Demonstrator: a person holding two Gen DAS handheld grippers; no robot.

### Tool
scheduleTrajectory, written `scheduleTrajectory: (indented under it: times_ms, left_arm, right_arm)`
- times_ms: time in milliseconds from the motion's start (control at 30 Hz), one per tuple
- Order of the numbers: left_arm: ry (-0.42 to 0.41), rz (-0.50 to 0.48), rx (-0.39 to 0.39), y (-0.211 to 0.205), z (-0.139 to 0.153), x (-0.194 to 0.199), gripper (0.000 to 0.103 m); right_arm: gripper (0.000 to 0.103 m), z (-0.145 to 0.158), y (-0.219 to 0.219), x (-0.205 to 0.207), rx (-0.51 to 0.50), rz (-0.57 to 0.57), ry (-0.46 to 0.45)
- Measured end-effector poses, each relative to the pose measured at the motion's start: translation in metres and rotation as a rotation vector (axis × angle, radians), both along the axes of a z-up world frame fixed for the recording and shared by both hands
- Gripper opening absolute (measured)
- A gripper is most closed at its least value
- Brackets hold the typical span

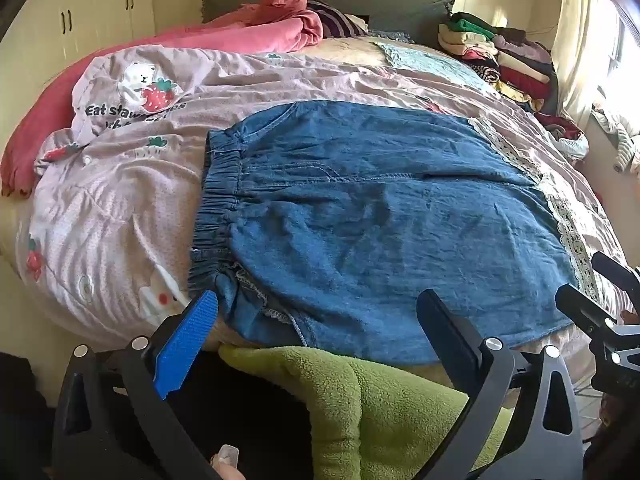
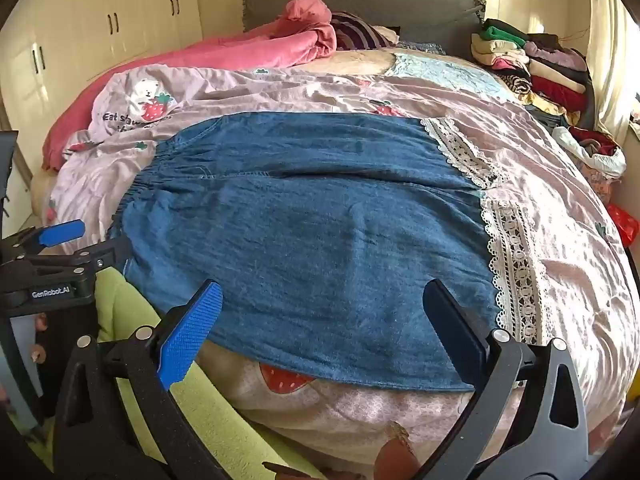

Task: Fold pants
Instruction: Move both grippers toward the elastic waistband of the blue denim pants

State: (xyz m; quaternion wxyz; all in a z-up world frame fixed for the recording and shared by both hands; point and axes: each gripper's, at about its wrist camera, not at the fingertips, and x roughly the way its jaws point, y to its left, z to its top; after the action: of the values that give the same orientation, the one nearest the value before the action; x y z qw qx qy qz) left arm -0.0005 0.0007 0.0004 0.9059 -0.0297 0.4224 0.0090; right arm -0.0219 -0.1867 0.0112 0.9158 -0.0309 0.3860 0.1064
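Pink quilt (image 1: 280, 80) with a strawberry print covers the bed (image 2: 360, 4), which fills most of both views. Blue denim pants (image 1: 380, 216) lie spread flat on the quilt near its front edge, elastic waistband (image 1: 218, 200) to the left and lace-trimmed hems (image 2: 516, 264) to the right. A stack of folded clothes (image 1: 500, 56) sits at the far right corner of the bed, well apart from the pants. A green fleece (image 1: 360, 400) hangs below the front edge of the bed. Left tongs (image 1: 316, 320) stand wide apart, empty, over the near waistband corner of the pants, the blue pad just beside the waistband. Right tongs (image 2: 324, 312) likewise stand wide and empty over the near edge of the pants, just left of the lace hem.
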Motion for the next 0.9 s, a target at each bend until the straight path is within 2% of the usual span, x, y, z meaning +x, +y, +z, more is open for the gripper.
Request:
scheduleTrajectory:
  times_ms: [900]
  left_arm:
    - [-0.008, 0.015, 0.018, 0.011, 0.011, -0.003, 0.099]
  right_arm:
    - [0.095, 0.006, 0.003, 0.000, -0.015, -0.017, -0.013]
